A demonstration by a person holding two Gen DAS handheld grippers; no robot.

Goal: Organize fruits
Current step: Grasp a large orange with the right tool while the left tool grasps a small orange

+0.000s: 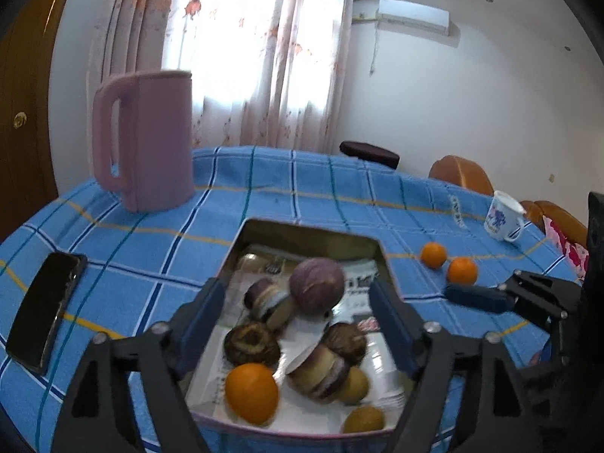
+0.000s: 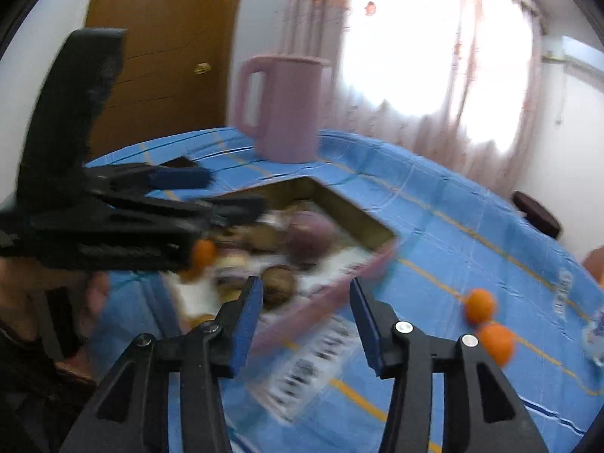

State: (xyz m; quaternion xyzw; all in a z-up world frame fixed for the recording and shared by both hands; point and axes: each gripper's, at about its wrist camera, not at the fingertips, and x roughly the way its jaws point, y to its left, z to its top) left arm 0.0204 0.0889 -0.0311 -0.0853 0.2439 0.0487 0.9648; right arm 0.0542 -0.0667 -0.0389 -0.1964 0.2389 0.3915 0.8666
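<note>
A metal tin [image 1: 264,232] on the blue checked tablecloth holds several fruits: a purple round one [image 1: 316,286], dark passion fruits [image 1: 251,342], yellow ones and an orange [image 1: 251,393]. My left gripper [image 1: 302,326] is open, its fingers spread above the tin, holding nothing. Two oranges [image 1: 433,254] [image 1: 462,270] lie on the cloth to the right of the tin. My right gripper [image 2: 305,321] is open and empty near the tin's pink-edged corner [image 2: 377,260]; it also shows in the left wrist view [image 1: 479,297]. The two oranges [image 2: 479,305] lie to its right.
A pink jug [image 1: 151,139] stands at the back left. A black phone [image 1: 47,304] lies at the left. A white printed mug [image 1: 504,221] stands at the right edge. A printed sheet [image 2: 313,366] lies on the cloth before the tin. Chairs stand beyond the table.
</note>
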